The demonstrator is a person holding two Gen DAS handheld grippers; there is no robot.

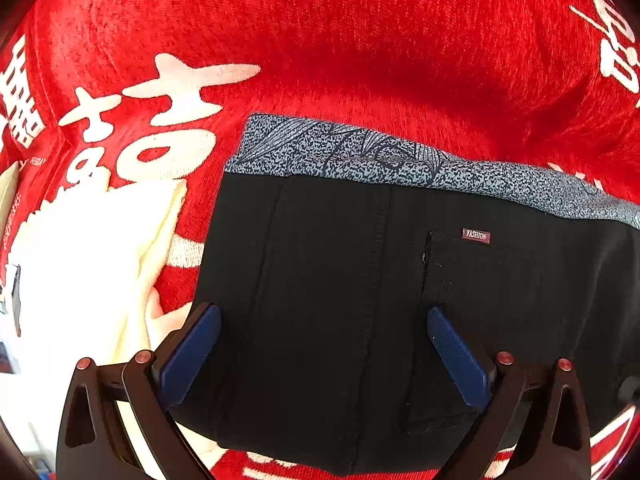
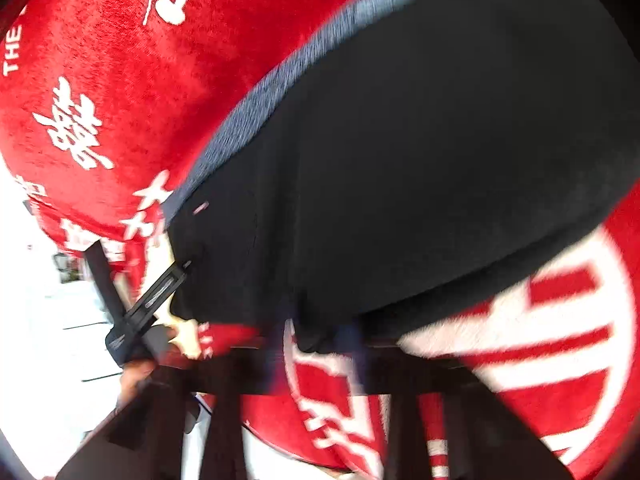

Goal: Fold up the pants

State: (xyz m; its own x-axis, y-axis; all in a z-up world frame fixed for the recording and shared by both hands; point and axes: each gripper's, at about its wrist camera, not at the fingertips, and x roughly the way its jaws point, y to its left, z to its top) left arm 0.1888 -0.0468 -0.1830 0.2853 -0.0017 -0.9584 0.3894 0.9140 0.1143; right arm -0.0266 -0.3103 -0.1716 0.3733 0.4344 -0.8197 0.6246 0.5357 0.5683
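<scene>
In the left wrist view we see a pale cream cloth (image 1: 100, 264) lying to the left of our left gripper (image 1: 324, 316), partly under its left finger. The left gripper's blue-padded fingers (image 1: 192, 356) stand wide apart, holding nothing, and hang over the black pants (image 1: 340, 300). The pants lie flat between and ahead of the two fingers, folded into a broad dark panel. Just ahead of the gripper runs the pants' speckled grey waistband (image 1: 360, 152), and to the right of centre sits a small label (image 1: 476, 236) reading FASHION above a pocket seam. Everything rests on a red blanket (image 1: 360, 40) printed with large white characters, which spreads beyond the waistband.

In the right wrist view, which is blurred, the left gripper appears at the far left, at the pants' edge. Our right gripper (image 2: 320, 340) sits at the bottom centre, its jaws drawn nearly together on the near edge of the pants, pinching the black fabric. The pants fill the space ahead of it, waistband along the far left side.
</scene>
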